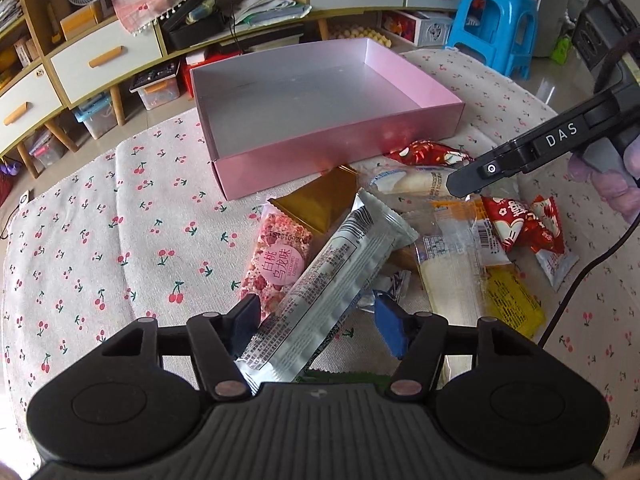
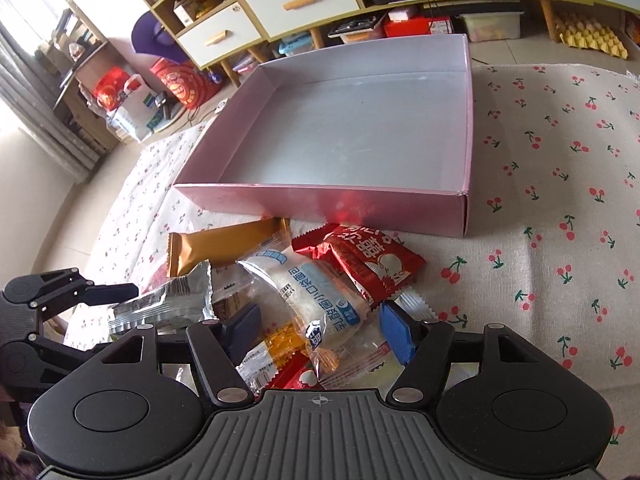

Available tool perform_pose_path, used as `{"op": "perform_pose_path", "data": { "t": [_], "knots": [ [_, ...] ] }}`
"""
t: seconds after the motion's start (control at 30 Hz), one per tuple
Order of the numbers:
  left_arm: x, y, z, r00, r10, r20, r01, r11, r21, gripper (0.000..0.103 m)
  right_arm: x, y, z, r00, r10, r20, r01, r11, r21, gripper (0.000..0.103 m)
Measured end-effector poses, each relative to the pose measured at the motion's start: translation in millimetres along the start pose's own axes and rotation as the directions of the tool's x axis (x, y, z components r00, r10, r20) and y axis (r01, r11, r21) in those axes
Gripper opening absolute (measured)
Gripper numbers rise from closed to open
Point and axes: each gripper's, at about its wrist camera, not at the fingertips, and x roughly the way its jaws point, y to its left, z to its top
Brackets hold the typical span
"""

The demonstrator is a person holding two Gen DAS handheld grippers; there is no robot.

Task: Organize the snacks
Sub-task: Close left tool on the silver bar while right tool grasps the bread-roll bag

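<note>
Silver bar (image 1: 340, 276) lies diagonally on the snack pile (image 2: 320, 300), long axis running from the left gripper (image 1: 316, 320) toward the pink box (image 1: 332, 140). Left jaws spread wide, bar between them, ungripped. Right gripper (image 2: 316, 328) spread over a white packet (image 2: 316, 300).
</note>
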Motion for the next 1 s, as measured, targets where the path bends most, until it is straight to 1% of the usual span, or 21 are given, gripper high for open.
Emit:
{"op": "perform_pose_path", "data": {
  "t": [0.1,0.17,0.2,0.23,0.27,0.3,0.37,0.4,0.5,0.53,0.63,0.77,0.83,0.9,1.0],
  "knots": [
    [4.0,-4.1,-1.6,0.999,0.033,-0.023,-0.032,0.999,0.035,0.058,3.4,6.9,-0.8,0.999,-0.032,0.002,0.032,0.999,-0.026,0.066],
    [6.4,-5.1,-2.5,0.998,0.058,-0.038,-0.057,0.998,0.041,0.056,6.8,11.3,-1.1,0.998,-0.061,0.009,0.062,0.997,-0.047,0.060],
    [7.1,-5.0,-2.7,0.997,0.069,-0.045,-0.067,0.997,0.038,0.052,8.5,13.2,-1.6,0.997,-0.074,0.010,0.075,0.996,-0.054,0.058],
    [7.1,-4.3,-2.7,0.996,0.076,-0.047,-0.074,0.997,0.035,0.050,9.8,15.5,-2.4,0.996,-0.088,0.013,0.089,0.994,-0.064,0.054],
    [6.6,-3.6,-2.6,0.995,0.084,-0.048,-0.083,0.996,0.027,0.046,10.9,17.9,-3.5,0.994,-0.106,0.016,0.107,0.991,-0.080,0.047],
    [6.2,-2.4,-2.1,0.995,0.082,-0.049,-0.082,0.997,0.014,0.044,12.4,20.2,-4.8,0.992,-0.126,0.018,0.127,0.987,-0.098,0.045],
    [3.8,0.5,-2.3,0.997,0.068,-0.042,-0.069,0.997,-0.019,0.041,13.1,24.1,-6.1,0.990,-0.138,0.024,0.140,0.983,-0.121,0.037],
    [2.0,0.7,-2.7,0.997,0.067,-0.034,-0.068,0.997,-0.030,0.038,12.0,26.7,-6.6,0.990,-0.140,0.024,0.142,0.982,-0.128,0.037],
    [-3.3,-1.4,-3.9,0.997,0.071,-0.013,-0.071,0.997,-0.035,0.035,7.5,29.4,-5.2,0.992,-0.123,0.010,0.123,0.986,-0.113,0.034],
    [-5.0,-0.7,-4.1,0.998,0.066,-0.010,-0.066,0.997,-0.045,0.034,7.5,30.7,-3.5,0.993,-0.117,0.004,0.117,0.988,-0.102,0.031],
    [-8.3,4.4,-2.4,0.999,0.042,-0.004,-0.042,0.993,-0.110,0.034,3.5,26.5,-0.7,0.994,-0.106,-0.026,0.105,0.994,-0.035,0.030],
    [-12.9,15.6,-1.5,1.000,0.009,-0.002,-0.009,0.973,-0.231,0.033,-3.8,19.0,2.3,0.997,-0.061,-0.047,0.064,0.996,0.064,0.029],
    [-16.4,20.0,-1.9,1.000,-0.008,0.007,0.010,0.961,-0.275,0.032,-9.6,17.5,2.3,0.998,-0.039,-0.043,0.043,0.994,0.099,0.029],
    [-18.8,21.3,-1.8,1.000,-0.020,0.016,0.024,0.953,-0.302,0.032,-15.7,16.6,3.1,0.999,-0.018,-0.038,0.023,0.992,0.127,0.029],
    [-23.1,21.5,-1.1,0.999,-0.027,0.031,0.035,0.948,-0.316,0.032,-24.8,17.2,3.7,1.000,-0.001,-0.024,0.004,0.989,0.149,0.028]
  ]
}}
